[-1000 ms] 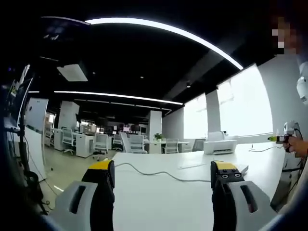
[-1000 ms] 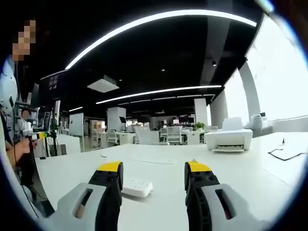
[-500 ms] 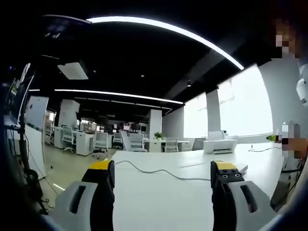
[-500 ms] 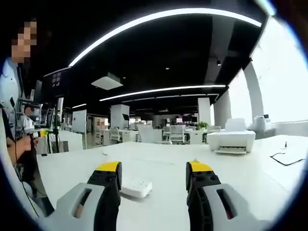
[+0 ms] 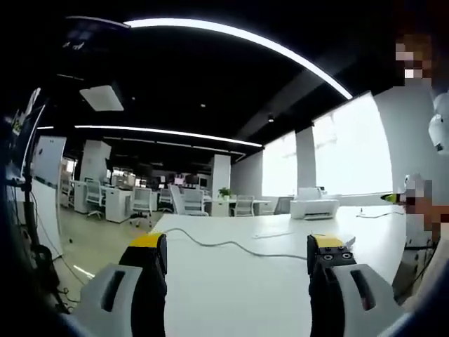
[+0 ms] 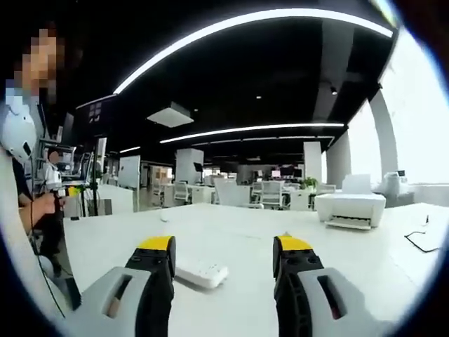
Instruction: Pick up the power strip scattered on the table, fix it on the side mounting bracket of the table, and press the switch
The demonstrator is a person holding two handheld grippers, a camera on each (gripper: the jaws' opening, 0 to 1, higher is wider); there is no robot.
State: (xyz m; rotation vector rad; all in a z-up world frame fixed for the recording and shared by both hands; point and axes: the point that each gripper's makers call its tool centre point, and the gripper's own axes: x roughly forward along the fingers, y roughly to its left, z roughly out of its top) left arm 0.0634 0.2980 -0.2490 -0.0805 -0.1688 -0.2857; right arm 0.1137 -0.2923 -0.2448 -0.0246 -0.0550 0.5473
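Jaws of both grippers, left gripper (image 5: 238,254) and right gripper (image 6: 223,253), gape wide and empty; white power strip (image 6: 201,273) lies on the bench (image 6: 365,253) near the right one.

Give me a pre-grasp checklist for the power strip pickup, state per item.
1. Right hand-held gripper open, nothing held: ok.
2. Left hand-held gripper open, nothing held: ok.
3. Power strip lying flat on the table, between the right jaws in that view: ok.
4. Jaws around the strip: not ok, it lies ahead of them.
5. Cable free of snags: cannot tell.
6. Side mounting bracket located: cannot tell.
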